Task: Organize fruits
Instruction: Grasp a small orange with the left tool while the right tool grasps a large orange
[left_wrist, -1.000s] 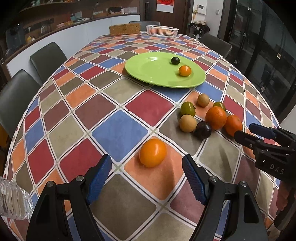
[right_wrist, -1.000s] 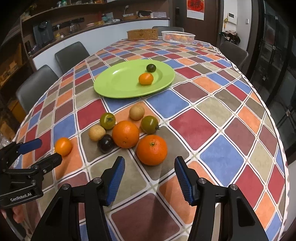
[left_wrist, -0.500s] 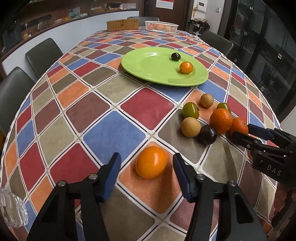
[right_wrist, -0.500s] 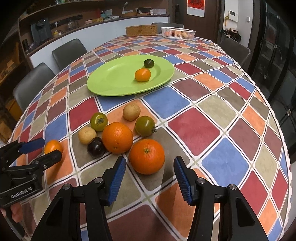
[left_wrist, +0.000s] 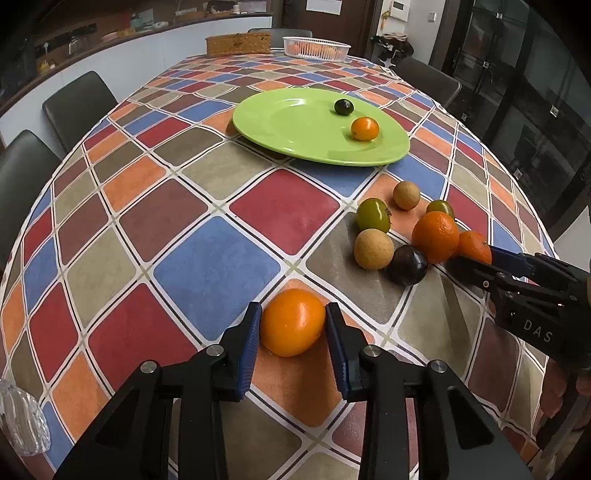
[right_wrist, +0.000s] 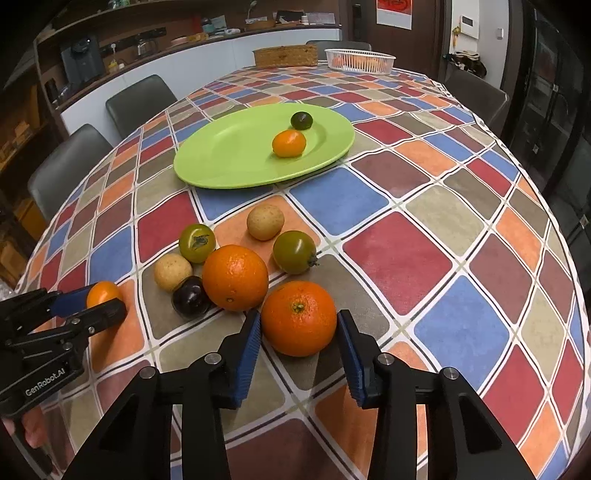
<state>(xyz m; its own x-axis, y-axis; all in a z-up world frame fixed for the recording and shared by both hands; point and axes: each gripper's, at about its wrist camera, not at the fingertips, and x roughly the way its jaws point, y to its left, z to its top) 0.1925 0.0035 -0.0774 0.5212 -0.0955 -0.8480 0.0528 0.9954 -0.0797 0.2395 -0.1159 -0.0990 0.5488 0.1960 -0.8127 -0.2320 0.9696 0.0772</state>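
Both grippers bracket a fruit at the near edge of the table

Our left gripper (left_wrist: 292, 325) has its blue ribbed pads touching the smooth orange persimmon (left_wrist: 293, 321) on both sides; whether they are squeezing it yet, we cannot tell. Our right gripper (right_wrist: 299, 325) straddles the dimpled round orange (right_wrist: 298, 317), left pad touching, right pad a sliver off. Beyond sits the loose fruit cluster (right_wrist: 235, 277), then the glossy green plate (right_wrist: 229, 155) toward the table's middle, straight ahead of both.
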